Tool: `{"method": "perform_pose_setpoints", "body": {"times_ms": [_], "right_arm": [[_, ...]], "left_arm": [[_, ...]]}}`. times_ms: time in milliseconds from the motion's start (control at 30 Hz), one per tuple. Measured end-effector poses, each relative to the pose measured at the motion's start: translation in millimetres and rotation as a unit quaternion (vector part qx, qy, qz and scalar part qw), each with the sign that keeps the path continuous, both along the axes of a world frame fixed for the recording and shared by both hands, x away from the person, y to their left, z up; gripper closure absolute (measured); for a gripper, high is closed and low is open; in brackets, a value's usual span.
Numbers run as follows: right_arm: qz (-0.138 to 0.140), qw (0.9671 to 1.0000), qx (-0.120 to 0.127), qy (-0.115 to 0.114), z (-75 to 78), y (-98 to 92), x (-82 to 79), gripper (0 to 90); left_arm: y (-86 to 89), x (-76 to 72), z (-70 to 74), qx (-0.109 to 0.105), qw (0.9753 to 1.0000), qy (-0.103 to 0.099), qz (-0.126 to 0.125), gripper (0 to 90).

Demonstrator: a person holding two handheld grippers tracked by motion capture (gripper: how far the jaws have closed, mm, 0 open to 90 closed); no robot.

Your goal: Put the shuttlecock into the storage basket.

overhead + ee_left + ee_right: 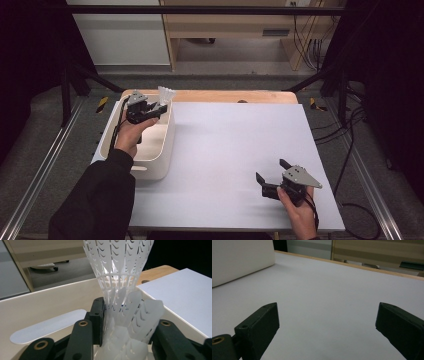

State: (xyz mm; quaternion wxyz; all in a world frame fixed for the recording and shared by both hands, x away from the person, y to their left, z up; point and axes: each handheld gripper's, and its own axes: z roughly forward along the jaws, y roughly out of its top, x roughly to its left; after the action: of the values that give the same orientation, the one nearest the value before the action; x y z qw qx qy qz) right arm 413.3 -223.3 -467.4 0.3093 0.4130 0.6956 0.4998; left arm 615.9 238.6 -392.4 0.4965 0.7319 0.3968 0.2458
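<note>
Writing is nowhere legible. Left tongs clamp a white plastic shuttlecock above the white bin at the bench's far left corner; right tongs gape empty near the right edge.

Bin at table's left edge

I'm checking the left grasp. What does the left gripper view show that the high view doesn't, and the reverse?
Left gripper view: the shuttlecocks' lattice skirts, nested and pinched between the jaws. High view: the right gripper, jaws apart, low over the white board, and the person's sleeve. Both: the shuttlecocks over the cream bin.
</note>
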Motion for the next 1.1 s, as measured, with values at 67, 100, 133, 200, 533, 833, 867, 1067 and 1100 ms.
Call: {"method": "perform_pose_setpoints", "body": {"times_ms": [67,100,133,200,533,833,867,1067,1100], "right_arm": [[0.0,1.0,0.0,0.001,0.0,0.4,0.0,5.1],[0.001,1.0,0.0,0.0,0.0,0.7,0.0,5.1],[0.002,1.0,0.0,0.0,0.0,0.9,0.0,5.1],[0.003,1.0,-0.001,-0.001,0.0,0.9,0.1,5.1],[0.004,1.0,-0.001,0.001,-0.3,1.3,0.0,5.2],[0.005,1.0,-0.002,0.002,-0.6,1.3,0.2,5.1],[0.006,1.0,-0.002,0.002,-0.6,1.4,0.2,5.2],[0.007,1.0,-0.003,0.005,-1.0,1.9,0.3,5.1],[0.008,1.0,-0.003,0.005,-1.1,2.0,0.3,5.1]], "left_arm": [[0.1,-0.1,0.2,0.0,1.0,0.0,0.001,64.4],[0.0,-0.1,0.2,0.001,1.0,0.0,0.001,64.4],[-0.1,-0.1,0.1,0.0,1.0,0.0,0.001,64.5],[-0.4,-0.1,0.1,-0.001,1.0,0.0,-0.001,64.4],[-1.2,1.4,0.6,-0.009,1.0,-0.002,-0.002,64.2],[-0.9,3.1,0.6,-0.017,0.9998,-0.003,0.002,62.1],[-0.8,3.4,0.4,-0.017,0.9998,-0.003,0.003,61.0],[0.6,6.4,-3.0,-0.018,0.999,0.018,0.036,38.7],[0.9,6.8,-3.6,-0.021,0.9987,0.022,0.041,34.4]]}}
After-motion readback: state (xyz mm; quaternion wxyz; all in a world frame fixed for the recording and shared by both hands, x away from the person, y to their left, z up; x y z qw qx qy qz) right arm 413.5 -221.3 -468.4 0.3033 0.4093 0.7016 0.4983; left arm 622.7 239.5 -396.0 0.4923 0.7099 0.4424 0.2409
